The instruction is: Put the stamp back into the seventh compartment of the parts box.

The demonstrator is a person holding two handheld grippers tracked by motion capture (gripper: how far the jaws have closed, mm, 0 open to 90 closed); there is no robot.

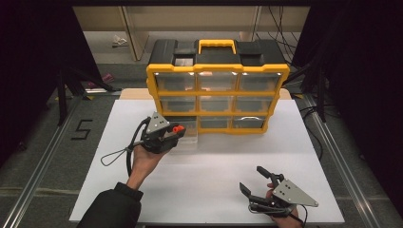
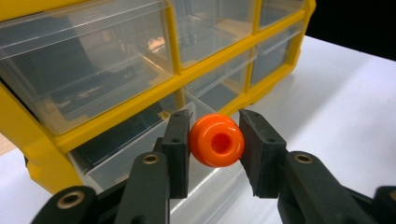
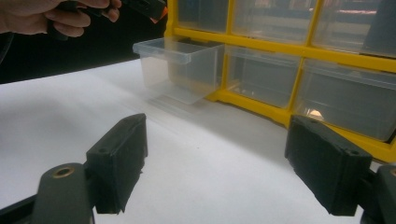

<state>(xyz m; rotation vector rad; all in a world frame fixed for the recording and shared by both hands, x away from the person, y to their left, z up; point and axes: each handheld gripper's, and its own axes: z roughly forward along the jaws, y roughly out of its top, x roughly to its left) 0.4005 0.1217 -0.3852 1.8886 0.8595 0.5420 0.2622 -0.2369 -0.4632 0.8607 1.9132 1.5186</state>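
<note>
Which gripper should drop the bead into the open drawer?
Left. The left gripper already holds the orange bead above the pulled-out drawer; the right gripper sits open, farther away.

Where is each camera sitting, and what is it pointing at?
High view: above the person's side, looking forward and down on the white table and yellow drawer cabinet; forearms, hands, both grippers show.
Left gripper view: rides the left gripper, facing the cabinet; its jaws pinch an orange bead.
Right gripper view: rides the right gripper, low over the table, facing the cabinet; its jaws stand apart.
Shared: the pulled-out clear drawer shows in both gripper views.
</note>
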